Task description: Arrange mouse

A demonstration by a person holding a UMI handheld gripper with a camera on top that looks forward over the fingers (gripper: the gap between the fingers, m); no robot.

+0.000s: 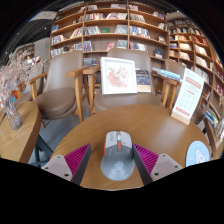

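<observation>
Grey mouse (117, 156) on round wooden surface (150, 122) — between tool (117, 160) fingers, gaps both sides — tool released.

A grey computer mouse (117, 156) lies flat on a round wooden table (150, 122), close to the table's near edge. Its body is rounded and smooth, light grey with a darker strip running along its middle, where a scroll wheel sits toward the far end. It points lengthwise away toward the table's far edge. It rests on the wood between the gripper's (117, 160) two fingers, with a gap at either side.
</observation>
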